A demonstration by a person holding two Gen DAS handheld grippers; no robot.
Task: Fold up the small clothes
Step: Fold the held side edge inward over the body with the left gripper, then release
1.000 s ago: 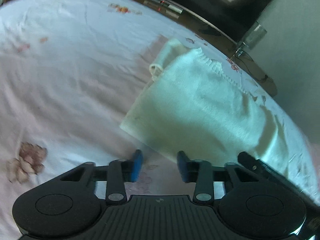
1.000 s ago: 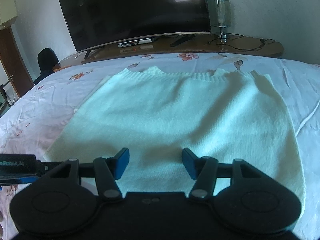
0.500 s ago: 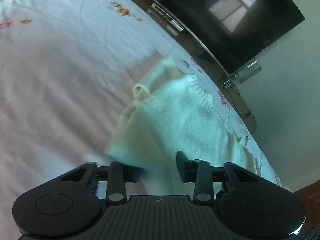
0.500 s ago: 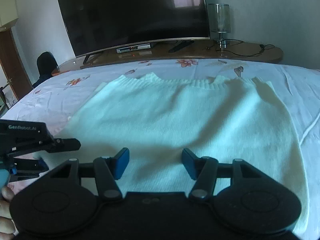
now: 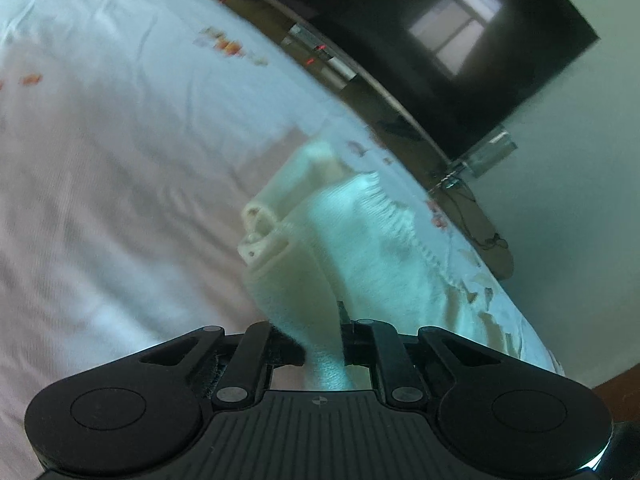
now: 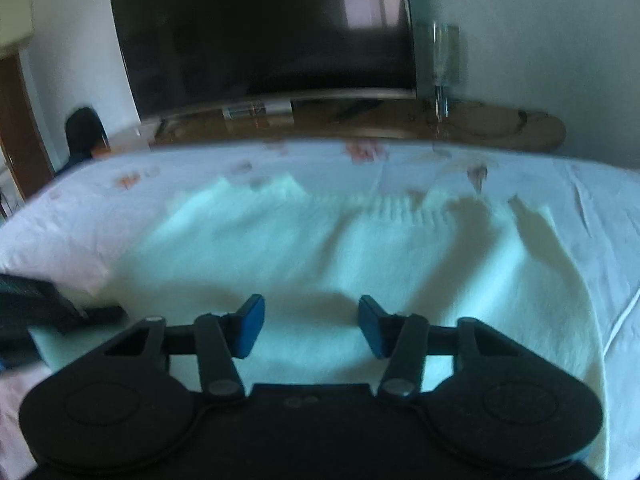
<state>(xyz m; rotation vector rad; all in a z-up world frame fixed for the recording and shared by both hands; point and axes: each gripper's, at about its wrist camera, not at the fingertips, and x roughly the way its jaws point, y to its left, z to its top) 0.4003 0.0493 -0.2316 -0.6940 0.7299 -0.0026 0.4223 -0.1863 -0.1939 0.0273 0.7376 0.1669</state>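
A small cream knit sweater [image 6: 320,248] lies spread on the bed, neckline toward the TV. My left gripper [image 5: 320,346] is shut on the sweater's near left corner [image 5: 304,280] and lifts that edge into a fold; a rolled sleeve cuff [image 5: 260,224] shows beyond it. The left gripper also shows as a dark shape at the left edge of the right wrist view [image 6: 44,312]. My right gripper [image 6: 310,330] is open and empty, hovering over the sweater's near hem with its blue pads apart.
The bed has a white floral sheet [image 5: 100,160]. Beyond its far edge stands a wooden TV bench [image 6: 480,128] with a large dark TV [image 6: 260,32], a glass lamp [image 6: 440,60] and cables. A dark chair [image 6: 86,132] stands at the far left.
My left gripper closed on the sweater's left corner and raised it, bunching the edge. My right gripper stayed open and moved slightly forward over the hem.
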